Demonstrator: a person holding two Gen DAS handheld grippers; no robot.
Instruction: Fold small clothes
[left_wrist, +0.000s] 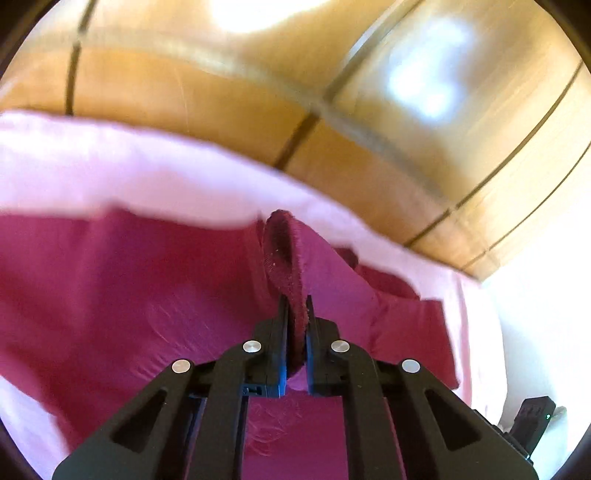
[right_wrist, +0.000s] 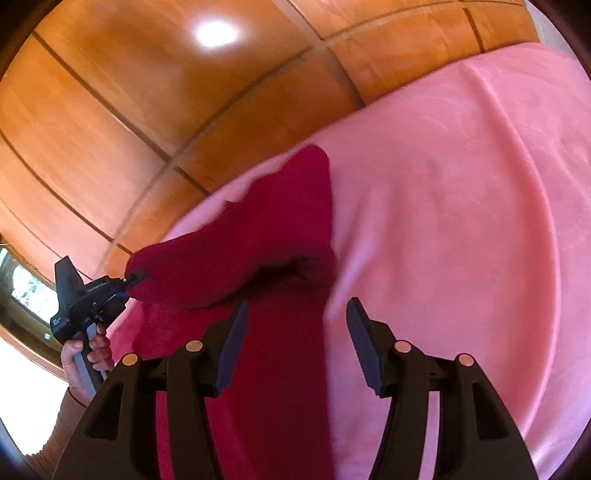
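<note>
A dark red garment (left_wrist: 140, 295) lies on a pink cloth (left_wrist: 110, 173). My left gripper (left_wrist: 296, 301) is shut on a folded edge of the red garment and holds it up off the cloth. In the right wrist view the left gripper (right_wrist: 135, 277) shows at the left, pinching the lifted corner of the red garment (right_wrist: 273, 236). My right gripper (right_wrist: 297, 308) is open and empty, its fingers either side of the garment's lower strip, just above it.
The pink cloth (right_wrist: 461, 221) covers the surface and spreads wide to the right. Beyond it are orange wooden panels (right_wrist: 147, 110) with dark seams. A hand (right_wrist: 79, 354) holds the left gripper's handle. The right gripper's body (left_wrist: 532, 417) shows at the lower right.
</note>
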